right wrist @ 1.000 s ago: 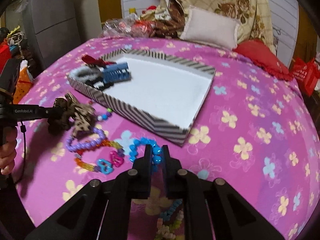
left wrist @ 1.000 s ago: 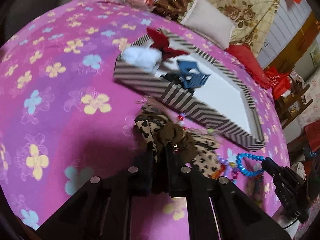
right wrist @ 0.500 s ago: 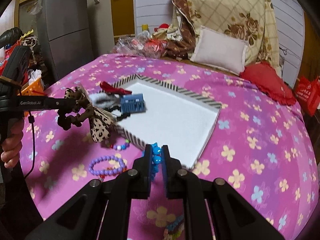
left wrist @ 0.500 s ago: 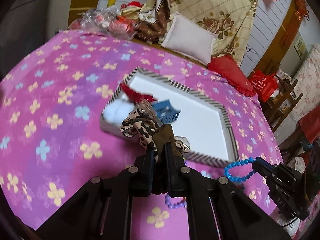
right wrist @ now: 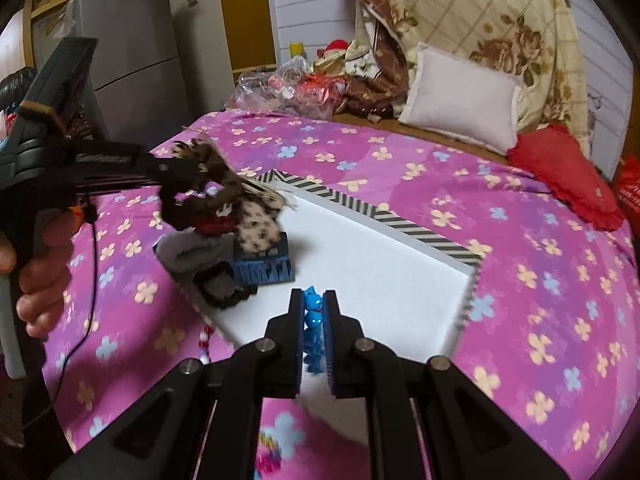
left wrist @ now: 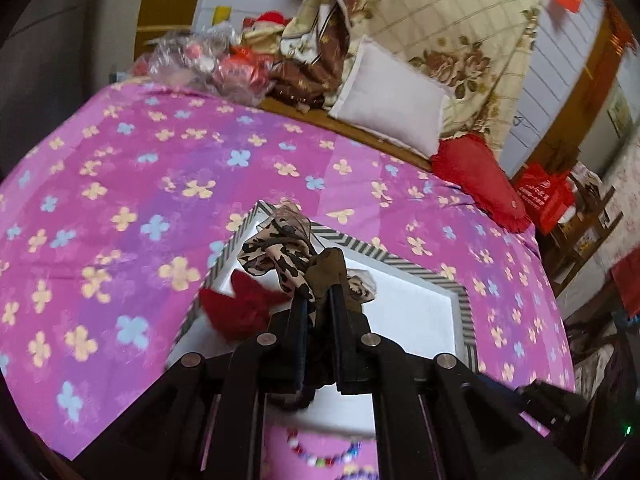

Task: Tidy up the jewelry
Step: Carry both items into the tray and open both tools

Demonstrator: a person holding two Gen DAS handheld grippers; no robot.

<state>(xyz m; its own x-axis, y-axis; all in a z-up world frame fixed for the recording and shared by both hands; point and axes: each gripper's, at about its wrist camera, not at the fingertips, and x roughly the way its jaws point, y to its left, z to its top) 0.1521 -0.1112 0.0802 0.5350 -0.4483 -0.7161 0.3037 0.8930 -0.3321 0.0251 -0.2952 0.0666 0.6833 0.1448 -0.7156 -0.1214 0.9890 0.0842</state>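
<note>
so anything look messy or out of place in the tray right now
Yes: inside the striped tray the blue comb clip, red bow and dark hair ties are heaped in one corner, leaving the rest bare.

Soft printed cloth on the bed cover (right wrist: 520, 240), matt, pink with pale flowers. The tray (right wrist: 384, 280) looks like card or paper board, its rim striped black and white, its floor flat white and dull. Left tool (left wrist: 316, 316) is matt black plastic with small shiny metal screw heads; it pinches the leopard bow (left wrist: 280, 248), thin sheer fabric with a slight sheen. Beside it the red bow (left wrist: 240, 308) looks fuzzy, velvet-like. Right tool (right wrist: 312, 312), same matt black plastic, grips the blue bead string (right wrist: 313, 312), glossy and smooth. The blue hair clip (right wrist: 264, 268) is hard plastic, ribbed. Behind, the pale pillow (right wrist: 460, 100) is plain woven cloth and the clear bags (right wrist: 280, 88) are crinkled glossy plastic.
</note>
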